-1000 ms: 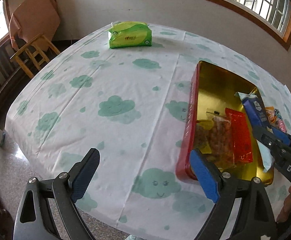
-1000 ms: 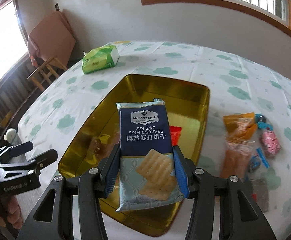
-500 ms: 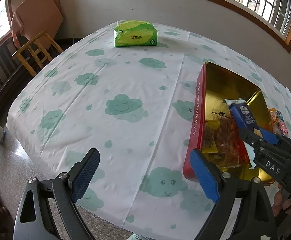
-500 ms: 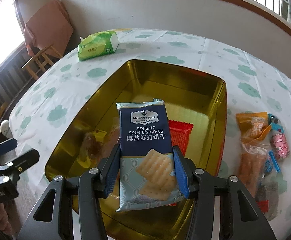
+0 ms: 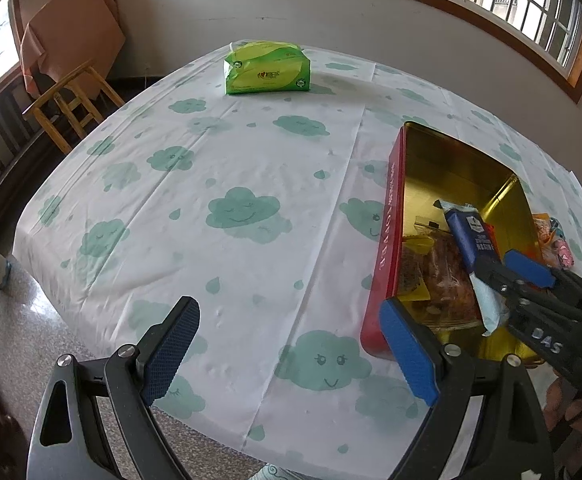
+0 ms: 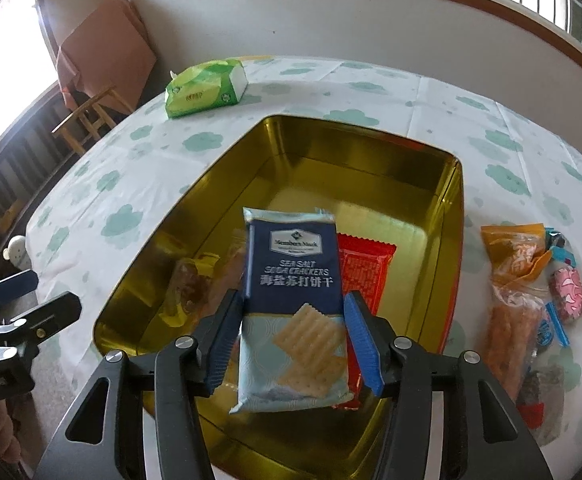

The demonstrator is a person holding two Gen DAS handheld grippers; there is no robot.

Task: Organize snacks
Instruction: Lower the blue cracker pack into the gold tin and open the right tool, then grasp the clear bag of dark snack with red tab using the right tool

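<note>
From the left wrist camera, the left gripper (image 5: 291,344) hangs with its blue-padded jaws spread wide and nothing between them, over the white cloud-print tablecloth (image 5: 231,184), beside the red-sided, gold-lined rectangular tin (image 5: 387,232). A green tissue pack (image 5: 268,67) sits at the far edge.

From the right wrist camera, the right gripper (image 6: 291,336) is clamped on the navy-and-pale-blue soda cracker packet (image 6: 293,304), held above the tin (image 6: 447,240), where a red foil packet (image 6: 365,268) lies. Loose wrapped snacks (image 6: 519,280) lie on the cloth to the tin's right.

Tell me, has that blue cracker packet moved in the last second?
Yes. The cracker packet, clamped in the right gripper, has advanced farther over the gold tin.
</note>
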